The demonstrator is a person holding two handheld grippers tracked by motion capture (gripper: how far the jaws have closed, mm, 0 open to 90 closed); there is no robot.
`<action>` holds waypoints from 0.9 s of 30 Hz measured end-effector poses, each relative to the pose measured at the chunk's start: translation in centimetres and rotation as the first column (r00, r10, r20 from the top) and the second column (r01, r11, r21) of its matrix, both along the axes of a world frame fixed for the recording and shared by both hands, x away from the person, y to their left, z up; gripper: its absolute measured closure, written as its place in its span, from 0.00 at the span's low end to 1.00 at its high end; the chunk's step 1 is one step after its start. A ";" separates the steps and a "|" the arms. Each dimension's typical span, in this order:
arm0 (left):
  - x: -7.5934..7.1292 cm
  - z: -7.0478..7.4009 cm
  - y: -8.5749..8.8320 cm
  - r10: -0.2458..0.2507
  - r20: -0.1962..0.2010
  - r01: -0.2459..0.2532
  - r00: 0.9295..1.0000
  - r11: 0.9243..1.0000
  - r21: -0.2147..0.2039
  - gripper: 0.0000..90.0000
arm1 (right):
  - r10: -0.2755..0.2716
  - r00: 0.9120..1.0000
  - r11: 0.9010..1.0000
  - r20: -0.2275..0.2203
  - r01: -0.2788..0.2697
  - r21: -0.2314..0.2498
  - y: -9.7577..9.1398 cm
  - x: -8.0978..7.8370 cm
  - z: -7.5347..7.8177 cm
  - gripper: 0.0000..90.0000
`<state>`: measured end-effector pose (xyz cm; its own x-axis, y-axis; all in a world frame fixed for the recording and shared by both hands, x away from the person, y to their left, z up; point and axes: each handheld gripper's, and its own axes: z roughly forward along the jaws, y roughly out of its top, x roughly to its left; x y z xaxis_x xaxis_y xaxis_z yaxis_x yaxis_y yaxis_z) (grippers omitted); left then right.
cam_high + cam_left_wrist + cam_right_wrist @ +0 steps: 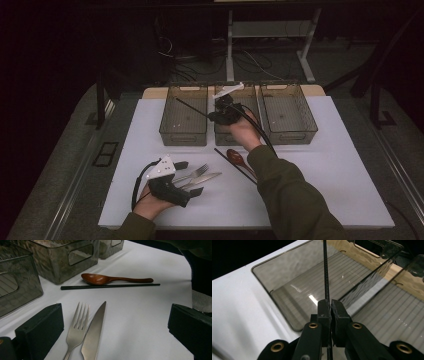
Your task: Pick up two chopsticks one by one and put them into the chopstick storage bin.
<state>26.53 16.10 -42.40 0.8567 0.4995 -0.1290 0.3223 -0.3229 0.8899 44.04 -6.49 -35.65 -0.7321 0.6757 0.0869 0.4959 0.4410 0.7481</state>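
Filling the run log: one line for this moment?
right tongs: shut on chopstick | over left bin | left tongs: open by fork, knife

White worktop carries three clear bins in a row at the far edge. Nearer lie a fork, knife, wooden spoon and one black chopstick.

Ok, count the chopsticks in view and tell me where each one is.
2. One chopstick is clamped in the right tongs, reaching over the left bin. The other chopstick lies on the white mat beside the wooden spoon. None looks hidden.
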 end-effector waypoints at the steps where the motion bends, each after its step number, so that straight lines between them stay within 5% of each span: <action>1: 0.0 0.0 0.0 0.000 0.000 0.000 1.000 1.000 -0.001 0.00 | -0.002 1.000 1.000 -0.001 0.002 -0.008 0.3 0.2 -0.1 0.95; 27: 0.0 0.0 -0.1 -0.011 0.000 0.011 1.000 1.000 -0.010 0.00 | -0.031 0.995 0.998 -0.092 0.025 -0.064 5.5 3.6 -2.2 0.94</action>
